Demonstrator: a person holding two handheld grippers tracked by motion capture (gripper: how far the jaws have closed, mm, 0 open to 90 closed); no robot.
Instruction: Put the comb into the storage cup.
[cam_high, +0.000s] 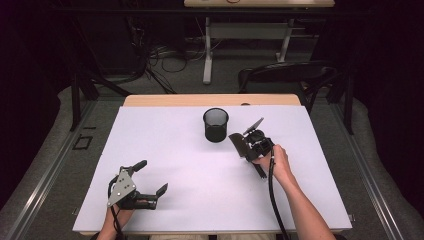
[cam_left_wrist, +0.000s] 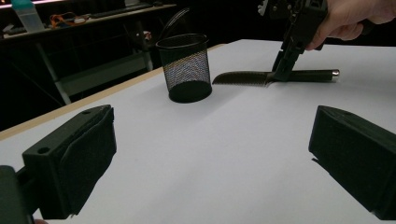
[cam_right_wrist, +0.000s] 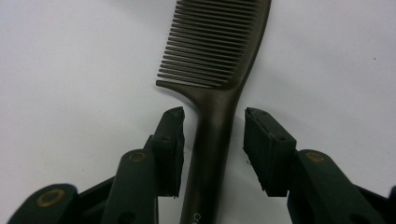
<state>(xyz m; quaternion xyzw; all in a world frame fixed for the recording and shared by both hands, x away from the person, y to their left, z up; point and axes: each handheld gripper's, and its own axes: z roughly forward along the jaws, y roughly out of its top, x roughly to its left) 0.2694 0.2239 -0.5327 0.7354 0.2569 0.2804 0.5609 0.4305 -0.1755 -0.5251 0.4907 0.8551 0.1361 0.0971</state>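
**Right claw straddles comb handle**

Right claw (cam_right_wrist: 212, 140) stands spread, one jaw on each side of the dark comb (cam_right_wrist: 219, 70) handle; the left jaw seems just beside it, though contact is hard to judge. The comb lies flat on the white tabletop (cam_high: 175, 150), near the black mesh cup (cam_high: 216, 125), teeth end toward the cup. Left claw (cam_high: 152, 177) is also spread wide and holds nothing, low over the near left part of the tabletop, well apart from the cup.

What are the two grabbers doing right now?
Left gripper: open, holding nothing.
Right gripper: open, jaws on either side of the comb handle.
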